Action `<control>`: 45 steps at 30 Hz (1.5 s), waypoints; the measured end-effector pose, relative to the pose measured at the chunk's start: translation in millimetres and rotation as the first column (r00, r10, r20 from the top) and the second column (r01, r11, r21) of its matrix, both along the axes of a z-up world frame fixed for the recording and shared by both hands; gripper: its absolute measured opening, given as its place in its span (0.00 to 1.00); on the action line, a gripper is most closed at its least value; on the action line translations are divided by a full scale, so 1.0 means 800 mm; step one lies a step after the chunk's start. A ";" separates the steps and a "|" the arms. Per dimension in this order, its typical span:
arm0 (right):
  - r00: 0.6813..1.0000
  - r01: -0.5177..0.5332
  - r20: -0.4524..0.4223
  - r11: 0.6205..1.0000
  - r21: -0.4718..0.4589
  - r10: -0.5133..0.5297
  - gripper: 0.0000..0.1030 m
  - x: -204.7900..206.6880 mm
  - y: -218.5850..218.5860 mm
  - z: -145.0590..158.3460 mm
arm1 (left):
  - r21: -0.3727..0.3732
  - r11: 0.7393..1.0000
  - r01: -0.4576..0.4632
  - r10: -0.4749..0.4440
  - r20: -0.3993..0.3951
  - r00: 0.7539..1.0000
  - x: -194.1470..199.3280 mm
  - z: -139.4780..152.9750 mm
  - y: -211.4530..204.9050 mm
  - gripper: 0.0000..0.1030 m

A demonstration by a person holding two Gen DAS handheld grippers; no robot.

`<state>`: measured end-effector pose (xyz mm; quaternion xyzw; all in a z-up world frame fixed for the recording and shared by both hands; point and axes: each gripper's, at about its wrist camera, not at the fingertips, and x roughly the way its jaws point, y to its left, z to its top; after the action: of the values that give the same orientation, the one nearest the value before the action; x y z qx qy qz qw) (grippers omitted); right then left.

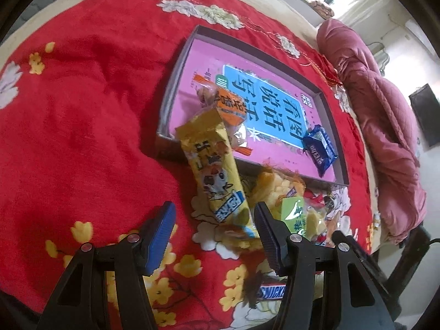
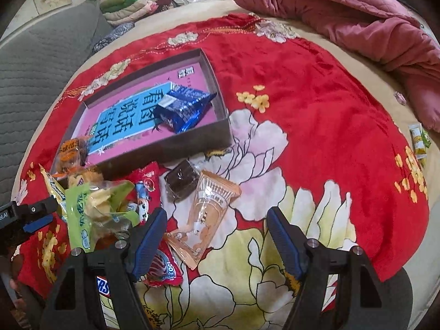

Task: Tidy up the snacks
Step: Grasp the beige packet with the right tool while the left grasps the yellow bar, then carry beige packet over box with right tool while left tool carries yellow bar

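Looks like pick-up time: both grippers' jaws stand apart, gripping nothing. Left gripper [image 1: 214, 236] frames the yellow snack bar [image 1: 214, 170], which leans on the box [image 1: 176, 82] rim; next it needs to close on that. Right gripper [image 2: 217, 236] hangs over the clear pastry packet [image 2: 203, 220]. Only the right view shows the dark brownie [image 2: 181, 178].
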<state>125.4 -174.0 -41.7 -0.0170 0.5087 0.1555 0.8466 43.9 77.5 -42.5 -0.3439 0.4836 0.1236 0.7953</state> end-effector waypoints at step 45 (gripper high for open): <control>0.993 -0.078 0.102 0.990 0.116 0.066 0.21 -0.001 0.005 0.021 | 0.064 0.997 0.033 -0.037 0.074 0.997 0.007 0.015 -0.003 0.16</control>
<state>124.9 -169.7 -25.3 0.0080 0.4555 0.2153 0.8637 49.2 74.8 -30.6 -0.3147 0.4552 0.1118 0.8254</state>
